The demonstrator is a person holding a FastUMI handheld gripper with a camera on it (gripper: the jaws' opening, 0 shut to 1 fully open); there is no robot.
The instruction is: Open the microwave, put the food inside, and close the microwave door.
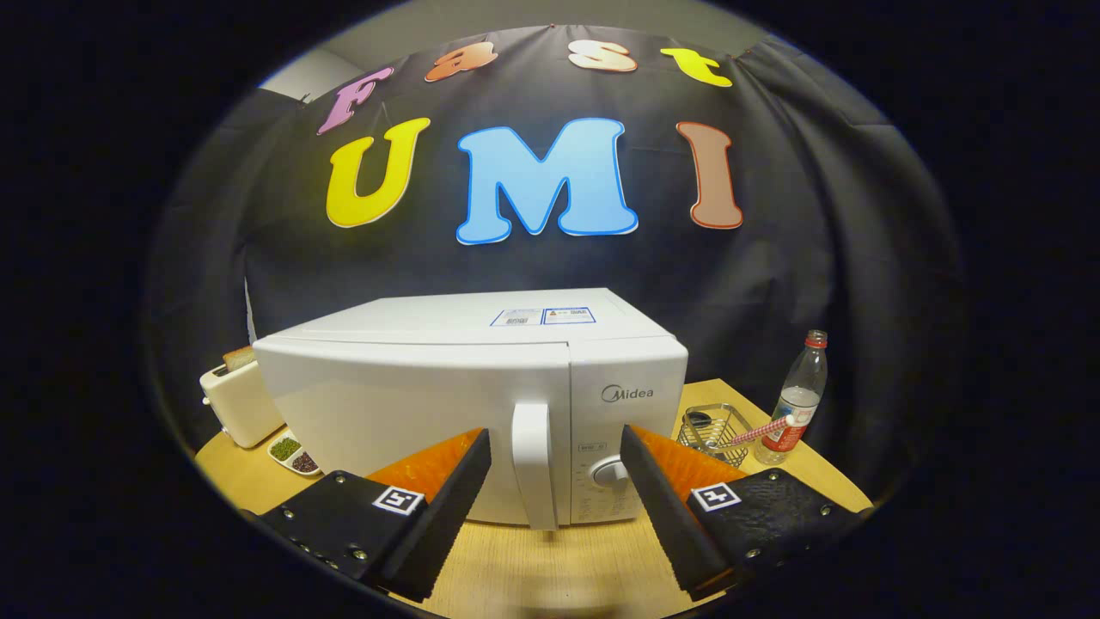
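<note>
Microwave (447,404) white, door closed, vertical handle (534,464) right of the door, dial (610,471) beside it. Sits mid-table (550,559), back toward the wall. Gripper (555,447) spread wide, holding nothing, handle just ahead between the fingers. Bare tabletop at front edge. Toaster (236,400) at left edge, wire basket (713,430) and bottle (795,400) right.

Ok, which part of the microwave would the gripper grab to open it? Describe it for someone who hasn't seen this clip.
Find the white microwave in the middle of the wooden table. Its closed door carries a tall vertical handle at its right edge, just left of the round dial. The open gripper has its fingers either side of it; it is the only raised upright bar.
</note>
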